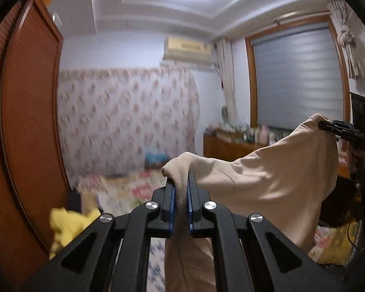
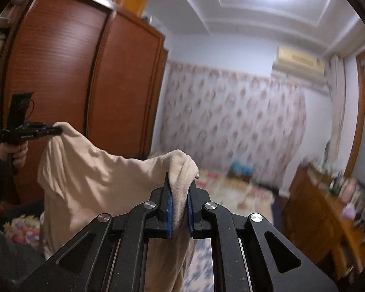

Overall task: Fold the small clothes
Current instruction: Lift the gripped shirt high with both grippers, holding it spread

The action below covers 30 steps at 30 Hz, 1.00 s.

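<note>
A beige garment [image 1: 267,177] hangs in the air, stretched between both grippers. My left gripper [image 1: 180,182] is shut on one bunched corner of it, the cloth pinched between the blue pads. In the left wrist view my right gripper [image 1: 324,124] holds the other corner up at the right. In the right wrist view that right gripper [image 2: 181,185] is shut on its bunched corner, and the beige garment [image 2: 90,172] spans leftward to my left gripper [image 2: 59,130], held by a hand [image 2: 18,154]. The garment's lower part drops out of sight below the jaws.
A bed with a floral cover [image 1: 124,189] lies below. On it sits a yellow cloth [image 1: 68,223]. A brown wardrobe [image 2: 80,77] stands at the left, a wooden dresser [image 2: 328,209] with small items at the right, a patterned curtain [image 1: 129,116] behind.
</note>
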Tool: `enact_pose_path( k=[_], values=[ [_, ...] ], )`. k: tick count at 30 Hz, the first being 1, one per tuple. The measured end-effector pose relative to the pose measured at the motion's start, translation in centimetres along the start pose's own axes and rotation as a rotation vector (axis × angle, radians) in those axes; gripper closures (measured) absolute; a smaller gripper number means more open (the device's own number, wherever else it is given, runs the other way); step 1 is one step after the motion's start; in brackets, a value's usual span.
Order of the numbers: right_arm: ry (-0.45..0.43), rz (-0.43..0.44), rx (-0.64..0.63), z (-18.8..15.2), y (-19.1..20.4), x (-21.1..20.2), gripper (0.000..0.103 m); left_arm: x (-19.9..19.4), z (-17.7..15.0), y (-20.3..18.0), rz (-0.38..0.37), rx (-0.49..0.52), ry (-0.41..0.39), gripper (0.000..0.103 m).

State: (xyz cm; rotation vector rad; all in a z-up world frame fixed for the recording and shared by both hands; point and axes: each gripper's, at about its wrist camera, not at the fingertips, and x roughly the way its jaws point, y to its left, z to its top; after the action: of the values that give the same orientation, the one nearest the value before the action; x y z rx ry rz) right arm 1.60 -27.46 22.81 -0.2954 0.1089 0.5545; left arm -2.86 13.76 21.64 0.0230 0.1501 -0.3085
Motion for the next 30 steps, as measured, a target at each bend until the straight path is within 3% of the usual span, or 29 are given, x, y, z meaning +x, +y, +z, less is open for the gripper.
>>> enact_pose_path(
  k=[5,10,19,30],
  values=[
    [-0.067,-0.067,-0.049,4.9,-1.1,-1.1,0.097,-2.0,4.3,1.5,0.037,0.021,-0.113,0.097],
    [-0.112,-0.121,-0.075,8.2,-2.3,-2.5,0.097,-3.3,6.6,2.7,0.062,0.031,-0.177,0.097],
    [-0.139,-0.159,-0.109,8.2,-2.1,-4.8,0.097,-4.5,6.1,2.6,0.066,0.069,-0.215,0.097],
    [-0.157,-0.177,-0.138,9.2,-1.0,-6.6,0.097,-6.6,8.0,1.2,0.077,0.099,-0.278,0.097]
  ],
)
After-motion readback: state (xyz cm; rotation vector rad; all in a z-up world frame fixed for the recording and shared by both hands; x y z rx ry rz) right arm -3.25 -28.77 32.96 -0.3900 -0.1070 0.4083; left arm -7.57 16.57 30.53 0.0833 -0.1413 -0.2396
